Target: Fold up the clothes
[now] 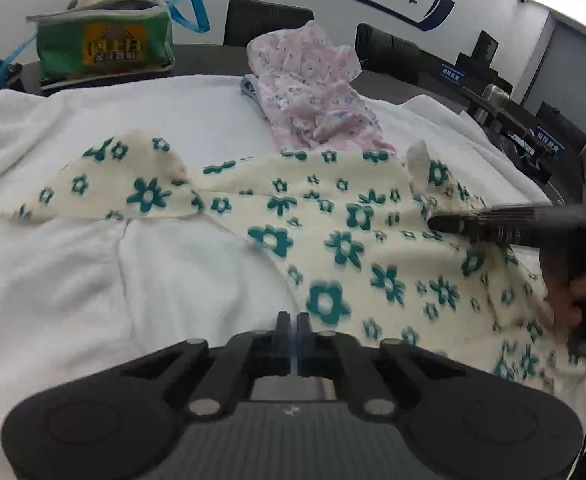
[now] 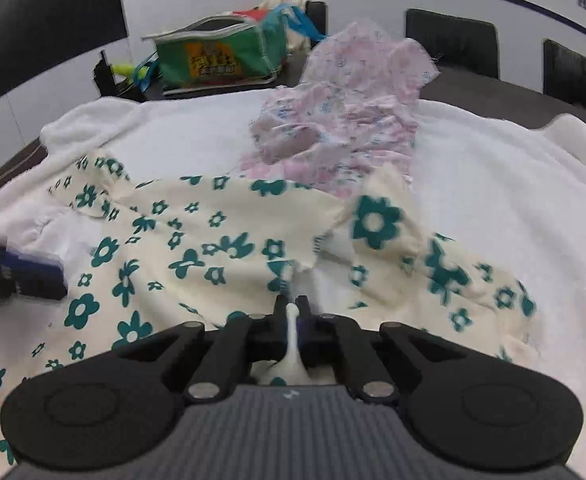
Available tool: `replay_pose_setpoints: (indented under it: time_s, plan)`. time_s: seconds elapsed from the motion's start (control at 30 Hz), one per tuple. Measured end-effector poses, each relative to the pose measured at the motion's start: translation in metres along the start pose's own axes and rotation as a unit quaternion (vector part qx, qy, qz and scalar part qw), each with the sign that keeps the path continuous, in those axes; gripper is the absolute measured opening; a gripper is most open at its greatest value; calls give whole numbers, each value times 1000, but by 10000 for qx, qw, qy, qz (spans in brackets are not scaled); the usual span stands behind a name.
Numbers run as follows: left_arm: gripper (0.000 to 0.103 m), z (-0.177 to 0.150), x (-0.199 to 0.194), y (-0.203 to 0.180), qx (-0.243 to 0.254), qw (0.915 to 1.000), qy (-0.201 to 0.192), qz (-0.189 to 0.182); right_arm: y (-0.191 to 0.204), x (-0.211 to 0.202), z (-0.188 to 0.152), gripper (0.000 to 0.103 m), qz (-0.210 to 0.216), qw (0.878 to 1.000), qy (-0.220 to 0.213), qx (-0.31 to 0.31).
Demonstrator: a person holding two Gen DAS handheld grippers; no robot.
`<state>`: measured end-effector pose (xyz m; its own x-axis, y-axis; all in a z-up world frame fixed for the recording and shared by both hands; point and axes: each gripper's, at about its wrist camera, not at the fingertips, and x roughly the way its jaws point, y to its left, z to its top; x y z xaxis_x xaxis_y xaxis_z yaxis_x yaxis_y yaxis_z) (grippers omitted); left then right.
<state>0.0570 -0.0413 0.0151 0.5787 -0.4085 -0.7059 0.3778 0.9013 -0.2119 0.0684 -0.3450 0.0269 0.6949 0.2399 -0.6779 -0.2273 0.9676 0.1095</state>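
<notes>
A cream garment with teal flowers [image 1: 333, 236] lies spread on a white towel-covered table [image 1: 73, 280]; it also shows in the right wrist view [image 2: 197, 248]. My left gripper [image 1: 292, 320] is shut with nothing visible between its fingers, over the white towel just left of the garment's edge. My right gripper [image 2: 292, 310] is shut on a pinch of the cream garment's fabric, which bunches up between its fingers. The right gripper's fingers [image 1: 473, 222] also show in the left wrist view, lying across the garment. The left gripper [image 2: 33, 276] shows at the left edge of the right wrist view.
A crumpled pink floral garment [image 1: 317, 92] lies behind the cream one, also in the right wrist view [image 2: 349, 120]. A green bag [image 1: 105, 48] stands at the back left on the dark table. Dark chairs [image 1: 269, 20] line the far wall.
</notes>
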Motion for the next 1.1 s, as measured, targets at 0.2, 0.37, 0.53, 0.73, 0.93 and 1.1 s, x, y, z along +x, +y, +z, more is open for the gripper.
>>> replay_pose_setpoints:
  time_s: [0.2,0.37,0.53,0.73,0.93,1.1]
  plan:
    - [28,-24,-28,-35,807,9959,-400,96,0,2,7,24,297,9993,-209,-24]
    - [25,-46,-73,-27,914,9921,-855,130,14,12,11,8,-380,9987,-112,-314]
    - [76,-101,-141,8,1237,9810,-1461,-302,27,-100,-45,64,80,9824,-1415,-1217]
    - [76,-144,-135,2,1729,9768,-1260,-81,41,-156,-142,65,168,9742,-1017,-2007]
    - [73,-157,-119,-14,2467,9622,-1107,314,35,-154,-162,65,110,9783,-1031,-1795]
    - [38,-159,-123,-6,2565,9605,-1066,144,26,-148,-170,64,-83,9796,-1156,-1642]
